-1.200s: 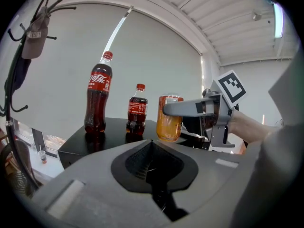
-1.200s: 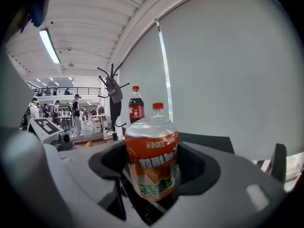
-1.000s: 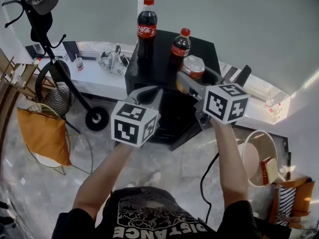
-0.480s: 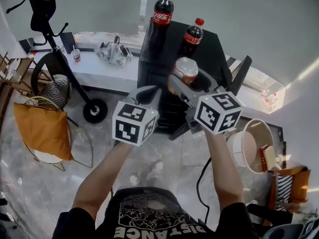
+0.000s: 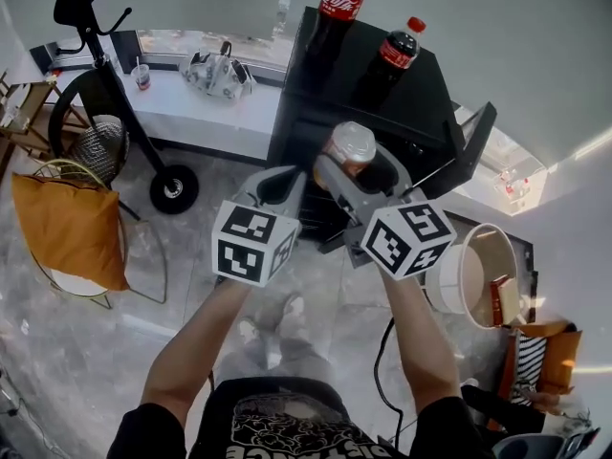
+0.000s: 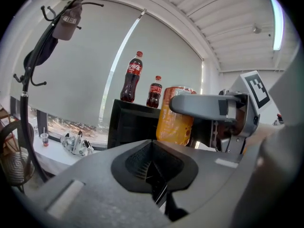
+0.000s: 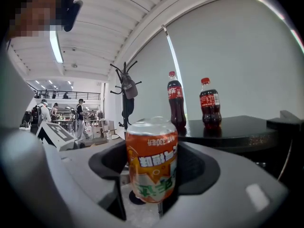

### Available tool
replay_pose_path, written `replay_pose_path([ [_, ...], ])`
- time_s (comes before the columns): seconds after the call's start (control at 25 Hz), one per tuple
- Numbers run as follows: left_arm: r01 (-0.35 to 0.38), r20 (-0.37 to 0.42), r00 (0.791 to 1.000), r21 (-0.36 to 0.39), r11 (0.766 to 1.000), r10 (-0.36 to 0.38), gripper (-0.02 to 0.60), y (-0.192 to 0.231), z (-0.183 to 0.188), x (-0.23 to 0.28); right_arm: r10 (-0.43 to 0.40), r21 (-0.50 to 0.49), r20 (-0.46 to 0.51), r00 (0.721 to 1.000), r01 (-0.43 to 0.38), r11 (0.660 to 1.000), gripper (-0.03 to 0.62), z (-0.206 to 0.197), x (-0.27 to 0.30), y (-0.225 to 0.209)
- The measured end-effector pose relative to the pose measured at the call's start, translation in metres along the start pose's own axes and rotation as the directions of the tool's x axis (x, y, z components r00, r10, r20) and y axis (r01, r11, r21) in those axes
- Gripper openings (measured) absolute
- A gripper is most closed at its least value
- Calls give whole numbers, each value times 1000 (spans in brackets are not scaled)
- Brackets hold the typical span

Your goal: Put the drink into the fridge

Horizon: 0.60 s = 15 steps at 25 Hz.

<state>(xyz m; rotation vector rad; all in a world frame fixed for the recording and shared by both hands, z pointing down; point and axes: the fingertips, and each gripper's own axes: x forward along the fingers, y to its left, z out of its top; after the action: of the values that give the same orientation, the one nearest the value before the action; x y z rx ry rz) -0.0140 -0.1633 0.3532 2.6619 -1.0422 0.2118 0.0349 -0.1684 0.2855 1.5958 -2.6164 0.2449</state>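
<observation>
My right gripper is shut on an orange drink can, holding it upright in front of the black fridge. The can fills the middle of the right gripper view, clamped at both sides by the right gripper. The fridge's door stands open at the right. My left gripper is just left of the can, shut and empty. Seen from the left gripper, the can sits under a right gripper finger.
Two cola bottles stand on the fridge top. A white ledge and a coat stand are at the left, with an orange-cushioned chair below. A white bin sits at the right, and a cable lies on the floor.
The can in my right gripper now shows lower, against the fridge's front rather than its top. The fridge has shifted up and right in view. The left gripper stays beside the can.
</observation>
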Motion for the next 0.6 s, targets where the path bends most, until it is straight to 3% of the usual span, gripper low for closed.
replay_pose_path([
  [0.6,-73,-25,997,-42,996,72,3,31,-80,34,10,32,-44,999,-8,999,322,-117,48,-33],
])
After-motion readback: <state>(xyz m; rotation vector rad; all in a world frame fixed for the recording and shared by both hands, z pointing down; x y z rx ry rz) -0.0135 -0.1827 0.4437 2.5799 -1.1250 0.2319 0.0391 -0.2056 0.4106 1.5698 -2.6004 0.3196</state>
